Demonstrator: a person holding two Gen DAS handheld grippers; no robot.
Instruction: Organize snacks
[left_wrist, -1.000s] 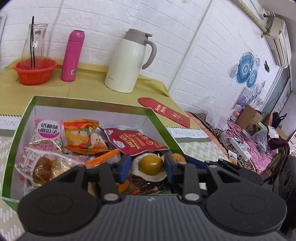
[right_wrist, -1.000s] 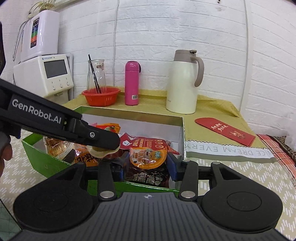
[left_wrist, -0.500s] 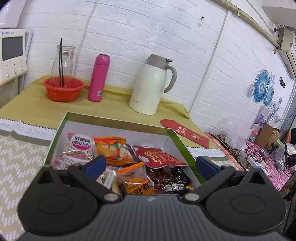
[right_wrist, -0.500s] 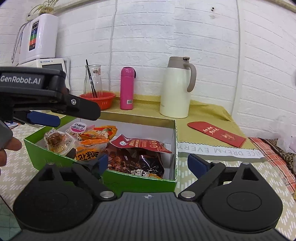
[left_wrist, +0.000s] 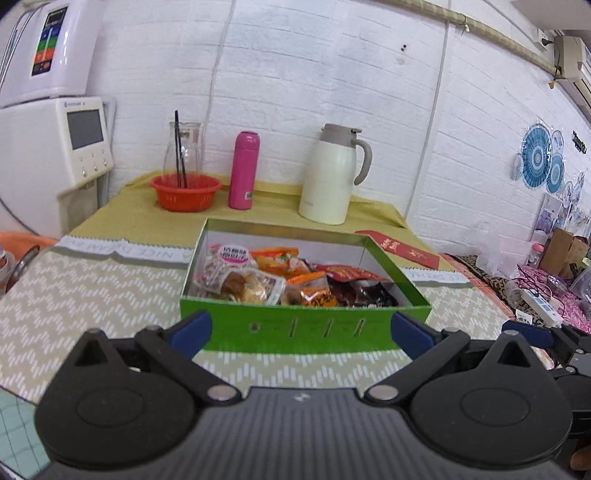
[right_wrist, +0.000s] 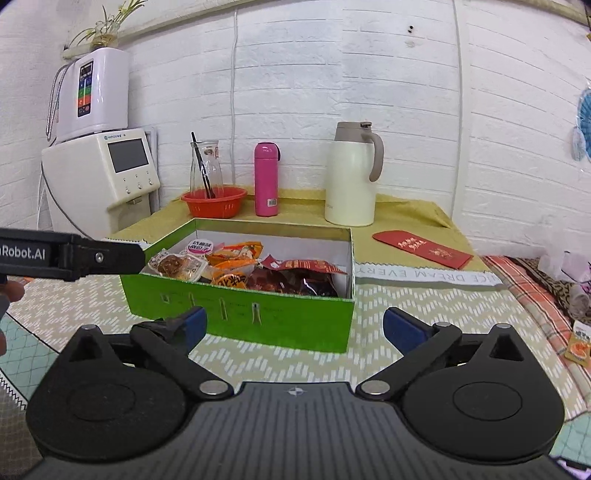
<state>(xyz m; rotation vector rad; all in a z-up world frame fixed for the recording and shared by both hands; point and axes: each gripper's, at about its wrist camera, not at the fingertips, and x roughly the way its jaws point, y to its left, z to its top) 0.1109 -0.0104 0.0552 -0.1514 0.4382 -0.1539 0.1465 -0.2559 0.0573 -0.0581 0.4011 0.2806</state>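
Note:
A green box (left_wrist: 303, 332) with a white inside stands on the patterned cloth and holds several snack packets. Among them are a clear pastry packet (left_wrist: 243, 284), an orange packet (left_wrist: 277, 258) and a red packet (left_wrist: 351, 273). My left gripper (left_wrist: 301, 332) is open and empty, just in front of the box's near wall. The right gripper (right_wrist: 298, 326) is likewise open and empty before the same box (right_wrist: 240, 314). One of the left gripper's fingers (right_wrist: 110, 254) shows at the box's left end. A loose orange packet (right_wrist: 578, 345) lies at the far right.
Behind the box stand a red basket (left_wrist: 184, 192) with a glass carafe, a pink flask (left_wrist: 243, 170) and a cream jug (left_wrist: 332, 181). A red envelope (left_wrist: 402, 249) lies to the right of the box. A water dispenser (left_wrist: 55, 144) stands at the left, clutter at the right.
Both grippers opened, let go of the snack packets they held over the box, and drew back to its near side. The packets now lie in the box.

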